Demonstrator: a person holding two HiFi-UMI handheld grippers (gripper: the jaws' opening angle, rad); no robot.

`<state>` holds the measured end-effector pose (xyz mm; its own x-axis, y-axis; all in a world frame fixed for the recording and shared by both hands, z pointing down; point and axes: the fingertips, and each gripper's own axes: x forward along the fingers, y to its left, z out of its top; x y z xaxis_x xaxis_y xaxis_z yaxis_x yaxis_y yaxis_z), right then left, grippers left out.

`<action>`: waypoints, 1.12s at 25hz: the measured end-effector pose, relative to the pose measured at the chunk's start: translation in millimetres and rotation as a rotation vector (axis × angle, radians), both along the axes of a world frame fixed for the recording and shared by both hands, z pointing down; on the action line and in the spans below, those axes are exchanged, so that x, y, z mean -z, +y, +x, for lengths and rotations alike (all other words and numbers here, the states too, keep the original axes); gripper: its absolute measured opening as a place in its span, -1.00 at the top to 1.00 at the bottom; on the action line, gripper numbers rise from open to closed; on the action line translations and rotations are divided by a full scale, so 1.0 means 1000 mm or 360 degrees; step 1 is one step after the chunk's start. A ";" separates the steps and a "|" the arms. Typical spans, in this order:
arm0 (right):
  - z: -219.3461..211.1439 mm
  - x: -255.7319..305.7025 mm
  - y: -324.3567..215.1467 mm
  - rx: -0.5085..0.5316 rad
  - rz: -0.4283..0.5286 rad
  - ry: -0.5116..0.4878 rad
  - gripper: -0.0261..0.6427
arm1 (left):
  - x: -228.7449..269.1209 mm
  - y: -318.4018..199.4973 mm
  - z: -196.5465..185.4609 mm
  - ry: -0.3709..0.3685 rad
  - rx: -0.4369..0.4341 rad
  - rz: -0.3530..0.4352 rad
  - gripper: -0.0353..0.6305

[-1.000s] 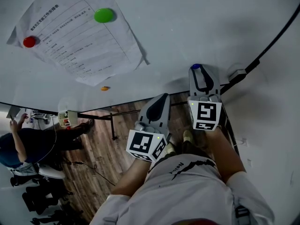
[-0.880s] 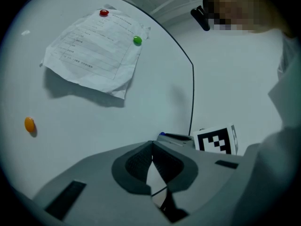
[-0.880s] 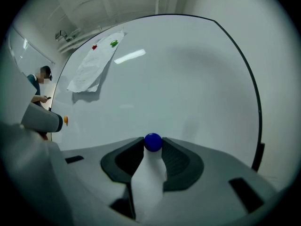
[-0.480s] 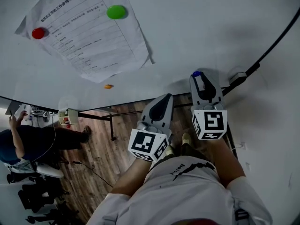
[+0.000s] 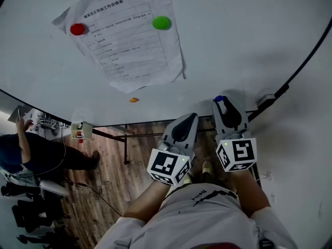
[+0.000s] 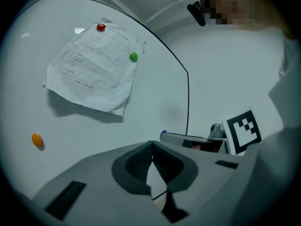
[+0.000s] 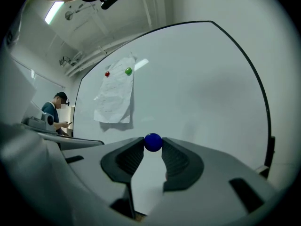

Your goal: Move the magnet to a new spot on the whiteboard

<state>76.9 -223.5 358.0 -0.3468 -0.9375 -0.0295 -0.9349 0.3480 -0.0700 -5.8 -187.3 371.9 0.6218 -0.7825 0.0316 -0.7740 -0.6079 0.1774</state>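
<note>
A blue round magnet sits pinched between the tips of my right gripper, which is shut on it; the same magnet shows at that gripper's tip by the whiteboard's lower edge. My left gripper hangs beside it, lower and to the left, shut with nothing in it. On the board a paper sheet is pinned by a red magnet and a green magnet. A small orange magnet sticks below the sheet.
The whiteboard's black frame curves down at the right, with a white wall beyond it. Below the board lies a wooden floor. A person stands at the far left near a cluttered desk.
The head view has tilted so the paper and magnets sit lower and further right in frame. Both grippers have dropped slightly in view; the right one still holds the blue magnet.
</note>
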 end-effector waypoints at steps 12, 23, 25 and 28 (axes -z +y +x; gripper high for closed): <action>-0.026 0.038 0.032 0.0079 0.0094 0.0002 0.54 | 0.025 0.014 -0.012 -0.0018 -0.0010 0.0111 0.86; -0.035 0.048 0.039 0.0104 0.0124 0.0018 0.54 | 0.037 0.018 -0.021 0.0021 0.0026 0.0130 0.86; -0.036 0.048 0.039 0.0110 0.0127 0.0021 0.54 | 0.038 0.017 -0.023 0.0025 0.0036 0.0135 0.86; -0.039 0.049 0.038 0.0119 0.0127 0.0028 0.54 | 0.040 0.016 -0.026 0.0028 0.0047 0.0149 0.86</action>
